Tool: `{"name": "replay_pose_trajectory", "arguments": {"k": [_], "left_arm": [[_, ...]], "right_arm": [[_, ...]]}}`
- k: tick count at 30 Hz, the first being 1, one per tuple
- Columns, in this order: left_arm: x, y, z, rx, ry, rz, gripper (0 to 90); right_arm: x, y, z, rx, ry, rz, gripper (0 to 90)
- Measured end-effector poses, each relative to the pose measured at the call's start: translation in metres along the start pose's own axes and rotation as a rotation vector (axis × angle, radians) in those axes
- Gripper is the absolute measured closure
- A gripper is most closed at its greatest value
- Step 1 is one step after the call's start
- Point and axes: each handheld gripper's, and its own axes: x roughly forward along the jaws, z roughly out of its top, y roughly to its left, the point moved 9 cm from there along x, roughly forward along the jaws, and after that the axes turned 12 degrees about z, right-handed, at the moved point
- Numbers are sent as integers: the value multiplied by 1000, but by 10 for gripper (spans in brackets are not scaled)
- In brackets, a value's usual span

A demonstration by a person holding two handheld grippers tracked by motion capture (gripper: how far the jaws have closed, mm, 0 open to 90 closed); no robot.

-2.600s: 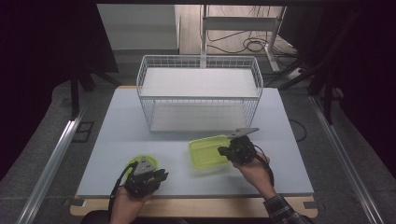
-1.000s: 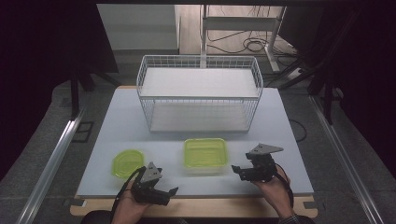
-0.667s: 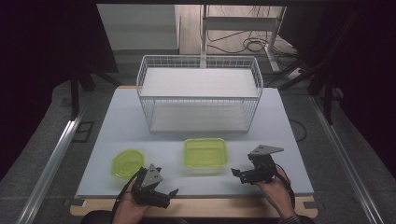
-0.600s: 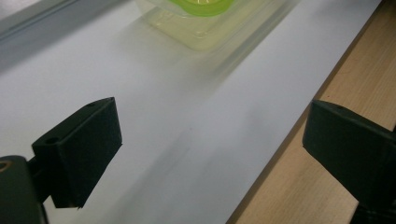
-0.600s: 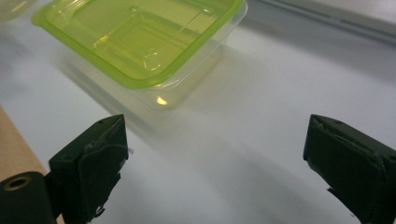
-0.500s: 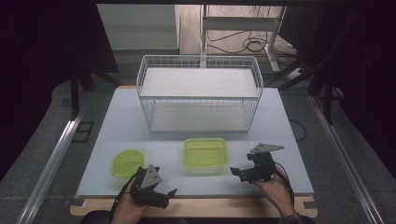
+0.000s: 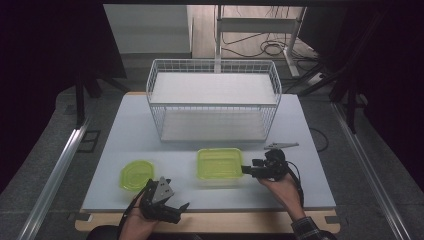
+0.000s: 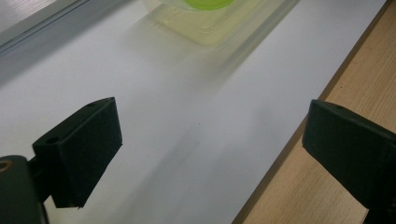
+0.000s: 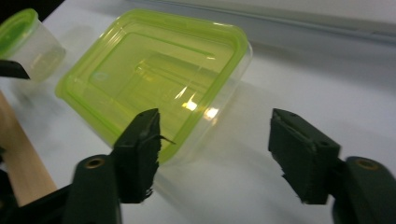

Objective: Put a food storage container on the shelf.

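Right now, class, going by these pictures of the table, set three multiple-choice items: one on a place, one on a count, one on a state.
1. Where does the wire basket stand?
A. at the table's far side
B. at the near edge
C. on the floor

2. How many green-lidded containers are on the table?
A. one
B. two
C. four

3. How are the right tongs?
A. shut on a lid
C. shut on nothing
B. open

Answers:
1 A, it stands beyond both containers.
2 B, a rectangular container and a small container.
3 B, the jaws stand apart near the rectangular container's corner.
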Motion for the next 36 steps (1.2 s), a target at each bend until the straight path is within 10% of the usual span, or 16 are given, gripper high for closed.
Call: {"name": "replay_pose_trajectory", "arguments": {"k": [15,19,36], "left_arm": [[1,-3,-1,28,9,1,48],[1,-3,-1,35,10,4,48],[-3,-1,1,2,-2,-7,45]], "right_arm": [[25,-12,15,192,18,118,664],[25,-7,18,289,-4,225,786],[11,2,27,287,-54,247,802]]}}
